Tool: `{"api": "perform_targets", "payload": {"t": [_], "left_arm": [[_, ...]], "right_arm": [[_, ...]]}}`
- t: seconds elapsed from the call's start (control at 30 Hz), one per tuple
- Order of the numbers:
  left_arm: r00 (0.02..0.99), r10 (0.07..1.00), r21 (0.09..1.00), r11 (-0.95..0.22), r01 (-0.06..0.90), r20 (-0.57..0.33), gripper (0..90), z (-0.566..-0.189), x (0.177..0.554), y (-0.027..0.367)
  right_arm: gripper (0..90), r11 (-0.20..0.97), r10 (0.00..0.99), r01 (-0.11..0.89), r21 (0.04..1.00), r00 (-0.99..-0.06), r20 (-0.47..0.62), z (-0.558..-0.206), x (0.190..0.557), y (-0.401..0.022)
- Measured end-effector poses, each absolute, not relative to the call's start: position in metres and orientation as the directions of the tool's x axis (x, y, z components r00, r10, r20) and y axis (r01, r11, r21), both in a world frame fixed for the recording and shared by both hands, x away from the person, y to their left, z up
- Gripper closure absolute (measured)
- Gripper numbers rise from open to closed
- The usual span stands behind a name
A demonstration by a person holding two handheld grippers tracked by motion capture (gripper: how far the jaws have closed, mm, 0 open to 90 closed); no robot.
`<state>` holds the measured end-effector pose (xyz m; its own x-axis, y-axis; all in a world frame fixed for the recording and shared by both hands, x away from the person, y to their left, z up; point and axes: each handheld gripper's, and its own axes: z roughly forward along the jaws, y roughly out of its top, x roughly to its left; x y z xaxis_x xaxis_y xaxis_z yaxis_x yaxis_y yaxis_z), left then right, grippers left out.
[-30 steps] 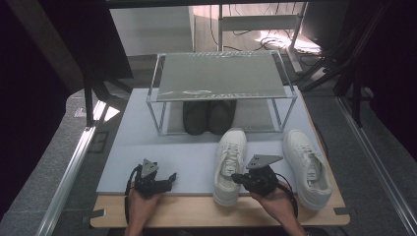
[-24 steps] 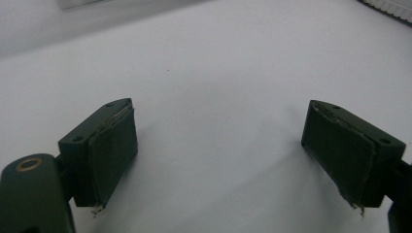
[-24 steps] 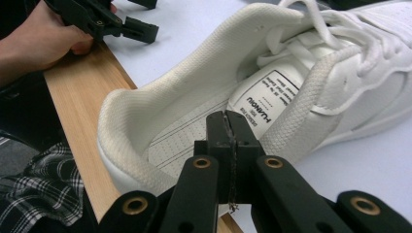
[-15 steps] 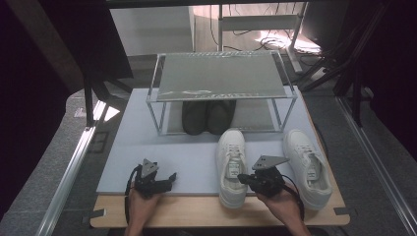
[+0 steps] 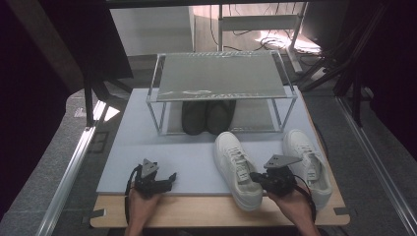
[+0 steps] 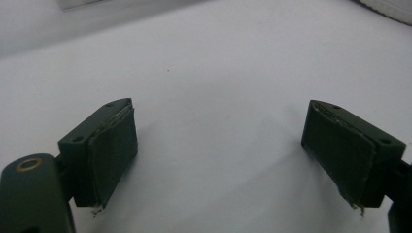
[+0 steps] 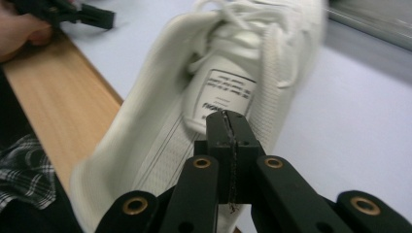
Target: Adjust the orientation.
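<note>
Two white sneakers lie on the pale mat (image 5: 187, 152) in front of a rack. The left sneaker (image 5: 235, 164) lies slanted, its heel near the wooden front edge. My right gripper (image 5: 254, 177) is at its right rim, jaws pressed together on the collar beside the tongue label. In the right gripper view the shut gripper (image 7: 228, 121) sits over that sneaker (image 7: 160, 131). The other sneaker (image 5: 310, 162) lies just right of that hand. My left gripper (image 5: 170, 178) rests on the mat at the front left. Its jaws (image 6: 218, 155) stand wide open over bare mat.
A metal-framed rack (image 5: 221, 76) with a flat top stands at the back of the mat, with a pair of dark shoes (image 5: 206, 117) under it. A wooden board (image 5: 196, 214) edges the front. Stands and cables crowd the floor behind.
My right gripper has moved to the right, and the left sneaker's heel has swung right with it. The left gripper has stayed put.
</note>
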<state>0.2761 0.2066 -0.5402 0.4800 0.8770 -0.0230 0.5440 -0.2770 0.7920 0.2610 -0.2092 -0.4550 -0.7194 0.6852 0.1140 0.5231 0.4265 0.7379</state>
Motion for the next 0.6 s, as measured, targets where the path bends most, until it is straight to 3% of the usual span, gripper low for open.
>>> {"api": "perform_targets", "payload": {"t": [0.33, 0.6], "left_arm": [[0.479, 0.877, 0.792, -0.276, 0.544, -0.024, 12.4, -0.54, 0.276, 0.207], [0.48, 0.877, 0.792, -0.277, 0.544, -0.023, 12.4, -0.54, 0.276, 0.207]], "right_arm": [[89.5, 0.414, 0.696, 0.542, 0.731, -0.706, 0.13, -0.45, 0.259, -0.215], [74.8, 0.379, 0.724, 0.56, 0.737, -0.675, 0.141, -0.438, 0.258, -0.227]]}}
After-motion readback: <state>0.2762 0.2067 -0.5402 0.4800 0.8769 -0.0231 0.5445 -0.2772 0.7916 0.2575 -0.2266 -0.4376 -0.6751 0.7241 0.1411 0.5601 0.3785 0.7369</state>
